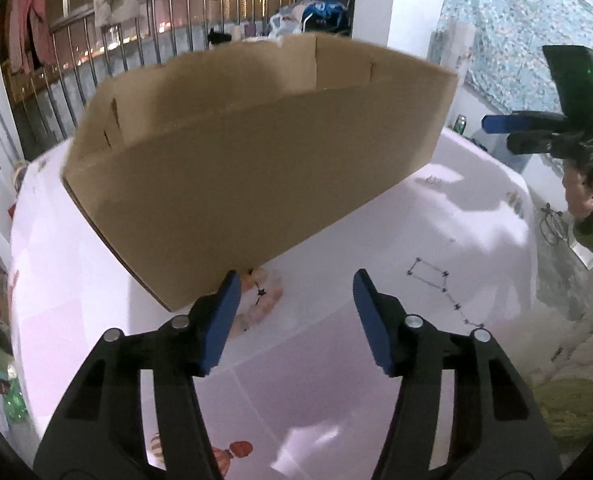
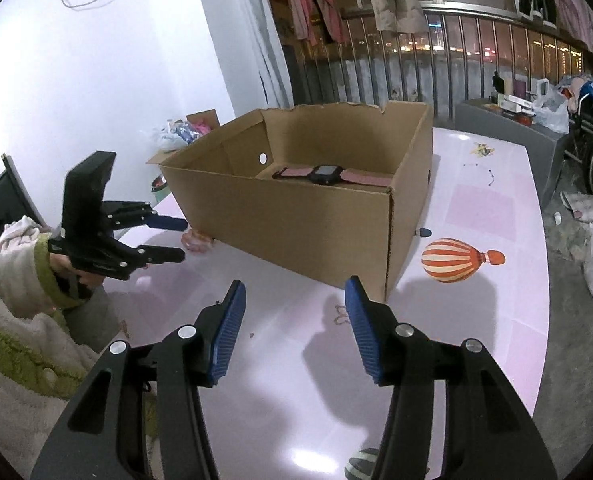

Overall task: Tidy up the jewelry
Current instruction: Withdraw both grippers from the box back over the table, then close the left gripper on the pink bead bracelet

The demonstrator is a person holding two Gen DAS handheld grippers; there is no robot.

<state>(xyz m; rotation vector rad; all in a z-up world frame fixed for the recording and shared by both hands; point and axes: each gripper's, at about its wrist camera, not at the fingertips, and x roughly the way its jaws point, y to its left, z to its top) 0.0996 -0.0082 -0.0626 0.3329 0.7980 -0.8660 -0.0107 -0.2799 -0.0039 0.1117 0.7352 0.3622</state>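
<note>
On the pale pink surface (image 2: 476, 208) stands an open cardboard box (image 2: 296, 220). Only the right wrist view looks into it: a pink-strapped watch (image 2: 328, 174) lies on its floor, toward the far right. From the left wrist view the box (image 1: 256, 168) shows just its outer wall, with a thin beaded chain (image 1: 436, 284) lying right of it. Both left tongs (image 1: 296, 292) and right tongs (image 2: 294, 300) gape about halfway, gripping nothing.
</note>
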